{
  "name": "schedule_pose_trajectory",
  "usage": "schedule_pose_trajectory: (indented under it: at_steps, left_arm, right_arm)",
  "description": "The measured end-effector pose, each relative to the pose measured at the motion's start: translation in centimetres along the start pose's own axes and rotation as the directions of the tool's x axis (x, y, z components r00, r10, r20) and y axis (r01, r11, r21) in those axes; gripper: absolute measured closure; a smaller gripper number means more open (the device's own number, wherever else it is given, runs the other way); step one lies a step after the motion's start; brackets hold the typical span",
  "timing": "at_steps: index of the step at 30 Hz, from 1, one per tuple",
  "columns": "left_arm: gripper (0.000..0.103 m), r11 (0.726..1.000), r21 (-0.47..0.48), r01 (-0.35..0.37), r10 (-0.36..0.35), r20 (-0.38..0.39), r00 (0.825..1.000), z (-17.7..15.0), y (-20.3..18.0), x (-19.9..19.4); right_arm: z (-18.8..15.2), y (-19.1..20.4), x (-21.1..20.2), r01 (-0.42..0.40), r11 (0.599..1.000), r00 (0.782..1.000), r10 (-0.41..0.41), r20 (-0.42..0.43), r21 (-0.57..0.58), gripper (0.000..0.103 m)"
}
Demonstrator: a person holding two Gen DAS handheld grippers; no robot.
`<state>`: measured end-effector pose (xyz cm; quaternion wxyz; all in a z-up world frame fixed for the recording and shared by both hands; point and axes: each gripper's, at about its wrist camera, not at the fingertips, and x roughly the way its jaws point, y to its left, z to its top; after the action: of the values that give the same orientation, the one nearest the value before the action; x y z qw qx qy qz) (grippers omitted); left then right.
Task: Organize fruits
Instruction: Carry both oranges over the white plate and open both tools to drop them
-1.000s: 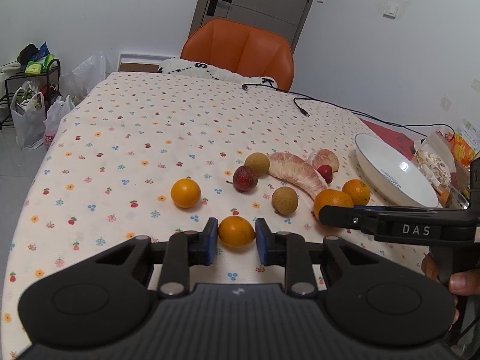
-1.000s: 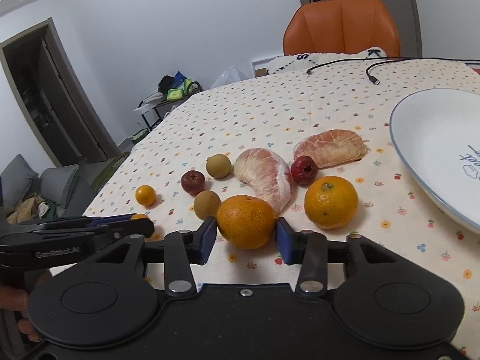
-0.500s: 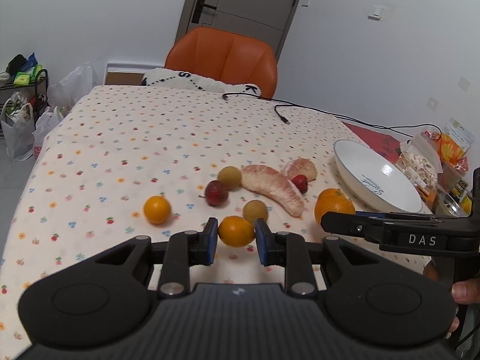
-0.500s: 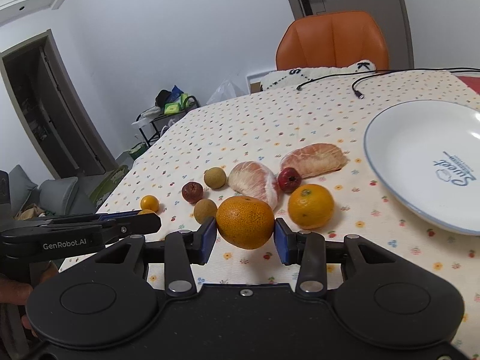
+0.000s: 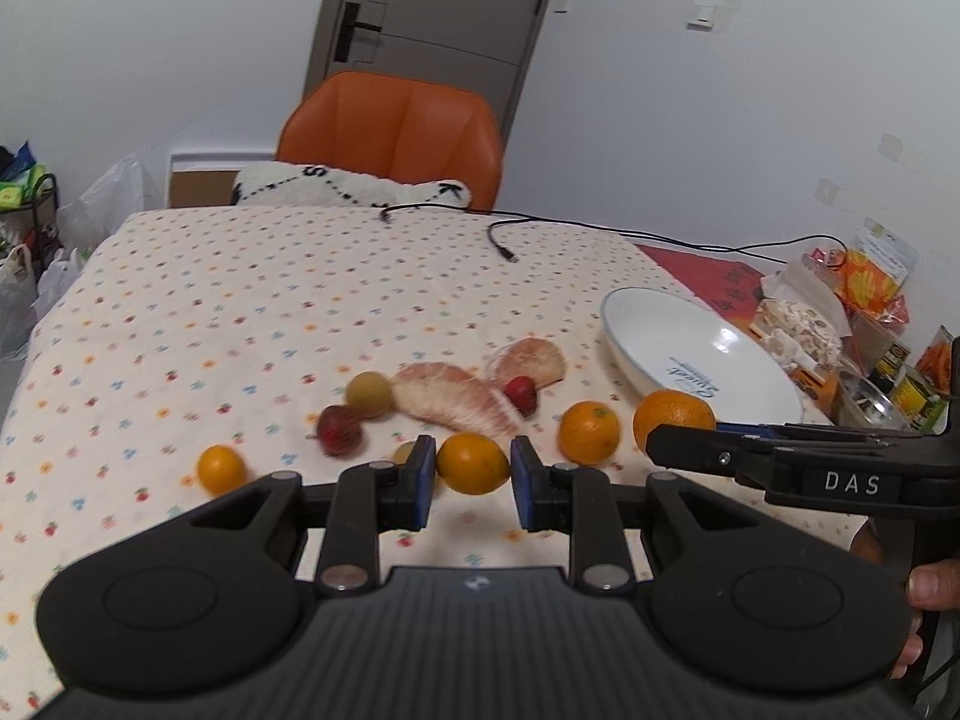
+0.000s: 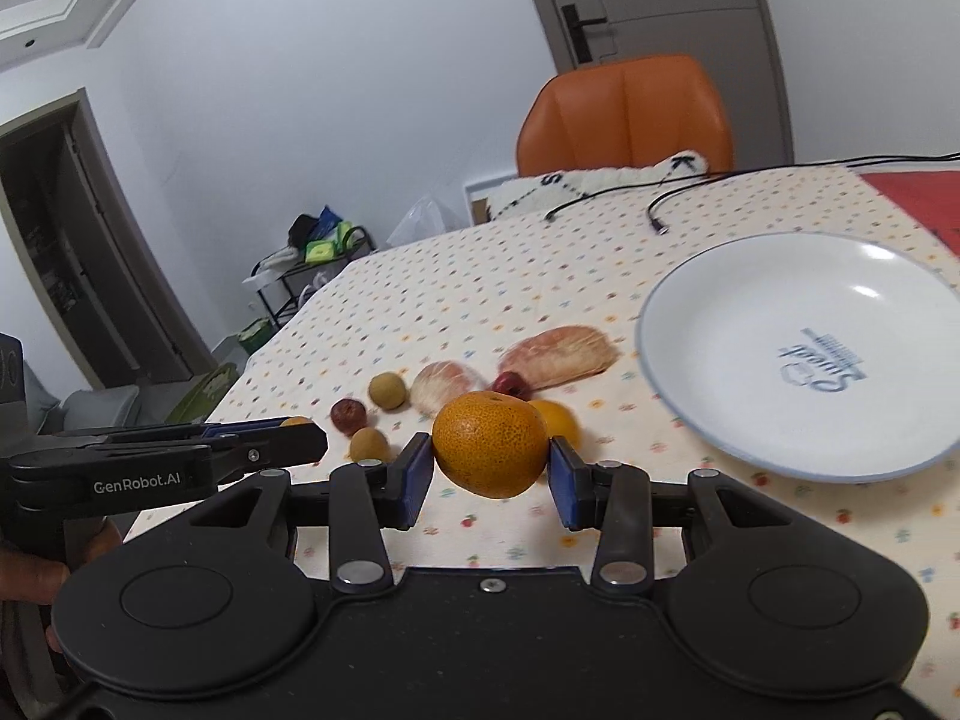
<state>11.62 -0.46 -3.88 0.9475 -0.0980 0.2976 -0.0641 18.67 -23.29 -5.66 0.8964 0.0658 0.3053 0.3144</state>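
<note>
My left gripper [image 5: 472,471] is shut on a small orange [image 5: 472,461], held just above the flowered tablecloth. In the right wrist view my right gripper [image 6: 491,469] is shut on a big rough-skinned orange [image 6: 489,443], also off the cloth, left of the white plate [image 6: 780,276]. On the cloth lie another orange [image 5: 588,432], a small orange [image 5: 222,468], two peeled pomelo segments [image 5: 453,405] [image 5: 528,363], two dark red fruits [image 5: 339,429] [image 5: 520,393] and a tan longan [image 5: 369,394]. A second longan [image 6: 368,444] is mostly hidden behind my left finger.
Snack packets and a metal bowl [image 5: 870,408] crowd the table's right edge beyond the plate. Black cables [image 5: 504,246] lie across the far side. An orange chair [image 5: 396,132] with a white cushion stands at the far end. A hand grips each gripper handle.
Both grippers have risen from the cloth with their oranges and drifted right. The plate now sits closer in the right wrist view.
</note>
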Motion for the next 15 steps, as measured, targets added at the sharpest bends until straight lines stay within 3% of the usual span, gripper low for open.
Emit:
schedule_pose_trajectory:
  at_steps: [15]
  left_arm:
    - [0.078,0.993,0.084,0.088,-0.087,-0.012,0.996,1.1,-5.8,2.9]
  right_arm:
    - [0.0,-4.9,-4.3,0.099,0.993,0.992,-0.104,0.076,0.068,0.064]
